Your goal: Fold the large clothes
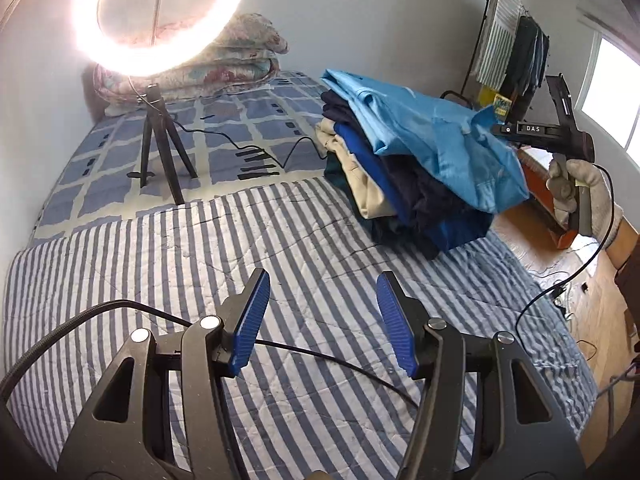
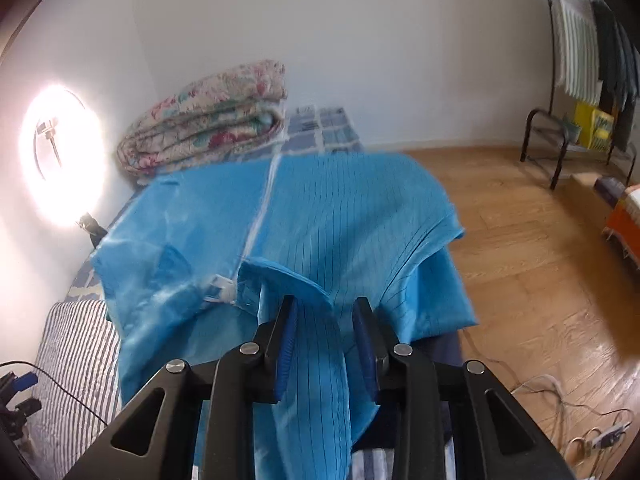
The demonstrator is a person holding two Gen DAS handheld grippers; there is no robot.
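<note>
A light blue garment point(image 1: 420, 128) with a white zipper lies on top of a pile of folded clothes point(image 1: 396, 200) on the right side of the bed. My right gripper point(image 2: 326, 344) is shut on a fold of this garment point(image 2: 320, 220) and lifts its near edge off the pile. In the left wrist view the right gripper point(image 1: 500, 130) holds the cloth from the right, in a gloved hand. My left gripper point(image 1: 320, 320) is open and empty above the striped quilt point(image 1: 280, 240), left of the pile.
A lit ring light point(image 1: 156, 12) on a black tripod point(image 1: 160, 148) stands on the bed at the back left, its cable trailing across. A folded floral quilt point(image 2: 208, 120) lies at the head. A clothes rack point(image 2: 580, 72) and wooden floor point(image 2: 540, 260) are on the right.
</note>
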